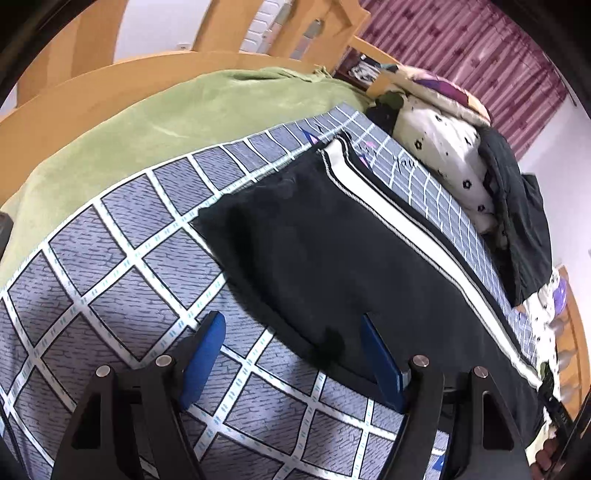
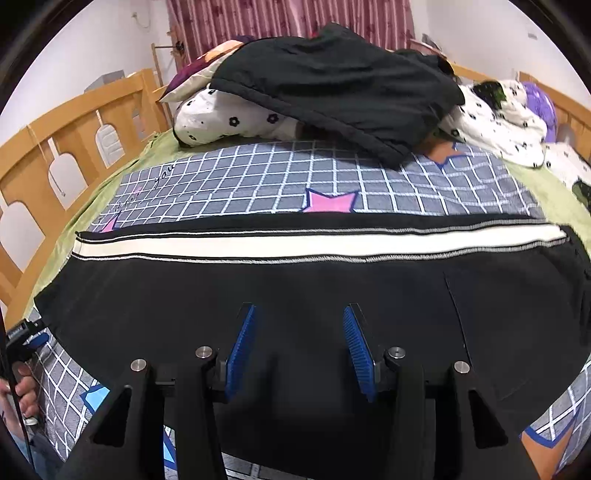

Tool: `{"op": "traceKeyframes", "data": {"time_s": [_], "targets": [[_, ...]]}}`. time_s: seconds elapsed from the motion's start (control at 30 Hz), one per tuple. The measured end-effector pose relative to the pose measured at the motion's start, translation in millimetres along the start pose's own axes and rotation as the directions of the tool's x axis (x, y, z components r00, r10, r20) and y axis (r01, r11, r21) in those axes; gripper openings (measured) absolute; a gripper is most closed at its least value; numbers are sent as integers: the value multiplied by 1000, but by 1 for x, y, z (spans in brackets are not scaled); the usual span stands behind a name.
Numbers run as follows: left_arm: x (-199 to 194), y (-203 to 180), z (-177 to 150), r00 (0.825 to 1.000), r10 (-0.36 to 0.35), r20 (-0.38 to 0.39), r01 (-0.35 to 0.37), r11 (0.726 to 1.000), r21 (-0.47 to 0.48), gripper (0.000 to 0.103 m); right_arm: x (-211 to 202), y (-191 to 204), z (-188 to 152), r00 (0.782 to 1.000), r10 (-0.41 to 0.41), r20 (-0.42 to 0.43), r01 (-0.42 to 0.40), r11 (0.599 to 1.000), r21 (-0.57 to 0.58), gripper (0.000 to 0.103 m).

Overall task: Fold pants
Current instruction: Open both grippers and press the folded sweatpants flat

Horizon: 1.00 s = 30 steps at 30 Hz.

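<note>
Left wrist view: set low and close above the checked bedsheet, tilted, facing along the black pants toward the curtain.
Right wrist view: set close over the pants, facing straight across toward the pillow and curtain.
Shared: pants with white stripe, checked sheet, pillow, curtain.

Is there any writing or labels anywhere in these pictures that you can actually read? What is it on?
"you": cursive handwriting printed on the checked bed sheet, at, in the right wrist view; the strokes before it are too warped to read.
Same script on the sheet in the left wrist view: too blurred to read.
White marking on the black device at the left wrist view's right edge: too small to read.
Black pants: no readable text.
</note>
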<state>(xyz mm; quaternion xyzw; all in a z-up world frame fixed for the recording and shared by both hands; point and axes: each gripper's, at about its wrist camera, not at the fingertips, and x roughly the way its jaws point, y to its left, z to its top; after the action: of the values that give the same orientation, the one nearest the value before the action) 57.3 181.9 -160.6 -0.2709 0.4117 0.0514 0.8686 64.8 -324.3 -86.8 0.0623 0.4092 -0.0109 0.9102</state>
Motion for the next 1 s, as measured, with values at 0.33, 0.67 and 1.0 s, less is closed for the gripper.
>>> {"op": "traceKeyframes", "data": {"time_s": [0.33,0.67,1.0], "targets": [[23,10,37,988,132,75,-130,991,-29,42,4,15,5,999,-28,-24,27,999,-26,48],[22,59,44,992,-114,59,124,974,-192,26,12,23,6,998,-61,-28,59,997,-48,48],[24,44,43,997,-33,65,44,985,-169,27,10,31,-4,1000,-16,-13,15,997,-74,48]]}}
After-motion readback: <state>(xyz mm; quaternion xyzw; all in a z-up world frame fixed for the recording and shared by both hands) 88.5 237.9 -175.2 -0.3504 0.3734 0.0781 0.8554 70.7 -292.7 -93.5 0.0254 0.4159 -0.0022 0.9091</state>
